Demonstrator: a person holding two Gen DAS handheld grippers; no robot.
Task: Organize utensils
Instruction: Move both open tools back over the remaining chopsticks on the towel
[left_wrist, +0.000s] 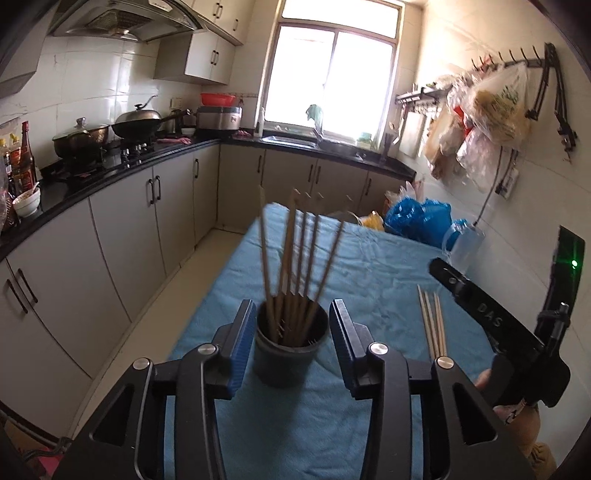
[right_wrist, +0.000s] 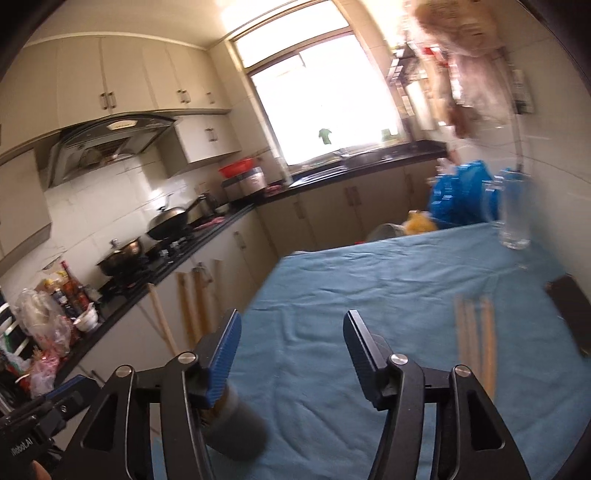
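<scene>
The left gripper (left_wrist: 291, 332) has its jaws released, the dark cup (left_wrist: 288, 354) of chopsticks (left_wrist: 295, 258) standing between them untouched on the blue tabletop (left_wrist: 369, 258). The right gripper (right_wrist: 288, 354) is likewise released over bare cloth, the cup at its left finger. Loose chopsticks (left_wrist: 432, 325) lie to the right. Both grippers point slightly downward.

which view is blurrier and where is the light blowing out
Right wrist view: motion-smeared, with the loose wooden chopsticks on the blue tablecloth and the hanging bags streaked. Left wrist view: sharper, the dark round holder crisp, only the upper ends of its chopsticks soft. Both views: the window is washed out white, and the fisheye bends the cabinets.
</scene>
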